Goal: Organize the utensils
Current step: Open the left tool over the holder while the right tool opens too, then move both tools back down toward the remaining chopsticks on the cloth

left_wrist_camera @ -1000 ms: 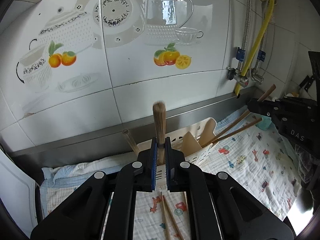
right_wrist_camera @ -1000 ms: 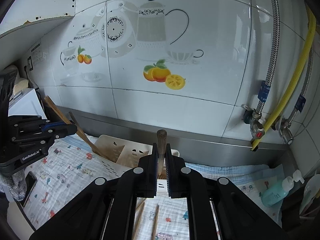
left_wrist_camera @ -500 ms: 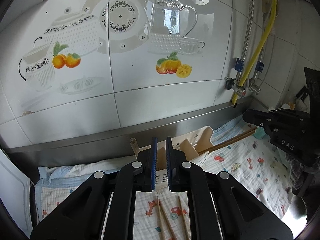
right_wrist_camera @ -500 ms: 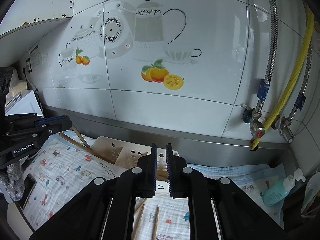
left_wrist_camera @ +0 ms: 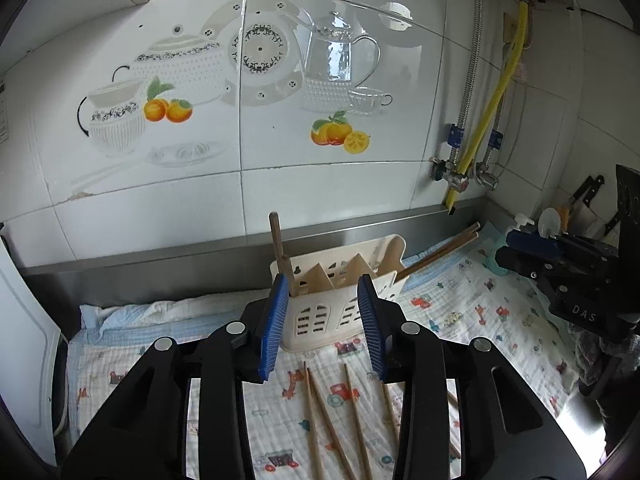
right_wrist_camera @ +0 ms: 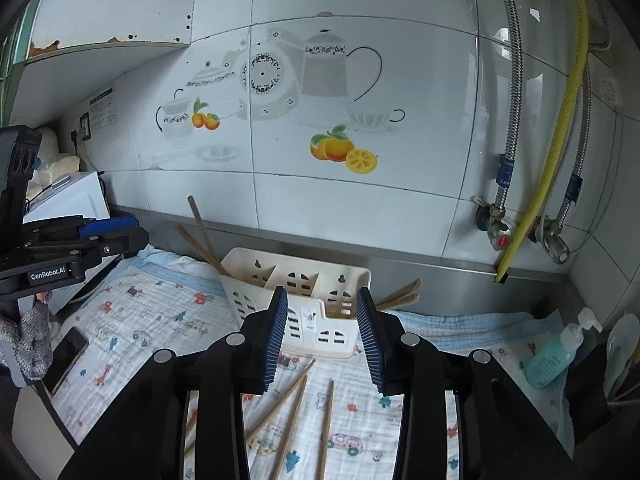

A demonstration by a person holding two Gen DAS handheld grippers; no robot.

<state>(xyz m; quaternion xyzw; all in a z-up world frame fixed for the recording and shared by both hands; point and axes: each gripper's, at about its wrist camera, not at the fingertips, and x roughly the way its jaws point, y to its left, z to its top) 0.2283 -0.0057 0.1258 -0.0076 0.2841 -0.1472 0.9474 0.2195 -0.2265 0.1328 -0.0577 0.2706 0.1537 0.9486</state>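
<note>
A cream plastic utensil holder with dividers stands on a printed cloth. Brown chopsticks stand in its left compartment, and a pair leans out of its right end. Several loose chopsticks lie on the cloth in front of it. My left gripper is open and empty just in front of the holder. My right gripper is open and empty, also just in front of it. Each gripper shows in the other's view, the left and the right.
The tiled wall and a steel ledge run behind the holder. Pipes and a yellow hose hang at the right. A teal pump bottle stands at the right. A phone lies at the cloth's left edge.
Both grippers were shut on chopsticks a second ago; they let them go into the holder, opened wide and drew back. The chopsticks now stand and lean in the holder.
</note>
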